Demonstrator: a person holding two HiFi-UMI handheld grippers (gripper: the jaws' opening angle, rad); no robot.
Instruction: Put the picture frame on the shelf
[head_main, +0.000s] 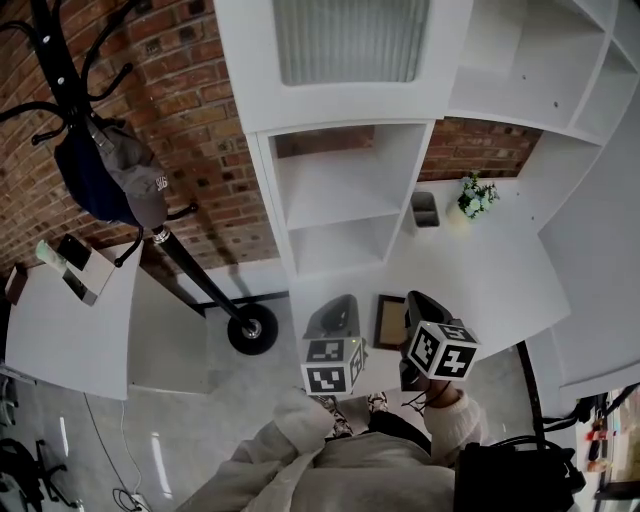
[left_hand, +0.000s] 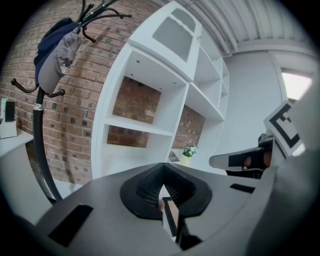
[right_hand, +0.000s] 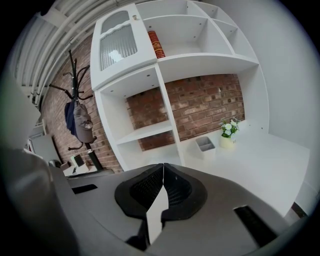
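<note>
Picture frame (head_main: 390, 321) | between left claw (head_main: 340, 306) and right claw (head_main: 420, 301) | both closed

Rough red brick wall (head_main: 190, 100) backs a smooth, matt white shelf unit (head_main: 335, 190); its cabinet door (head_main: 350, 40) holds ribbed glass; the cap (head_main: 140, 182) is cloth.

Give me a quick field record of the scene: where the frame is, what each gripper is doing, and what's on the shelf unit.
picture frame: over the desk's near edge, between both grippers, not yet on the shelf
left gripper: jaws closed on the frame's dark edge
right gripper: jaws closed on a thin pale edge, apparently the frame's
shelf unit: two open compartments ahead, nothing visible in them
desk items: grey tray, flower pot
</note>
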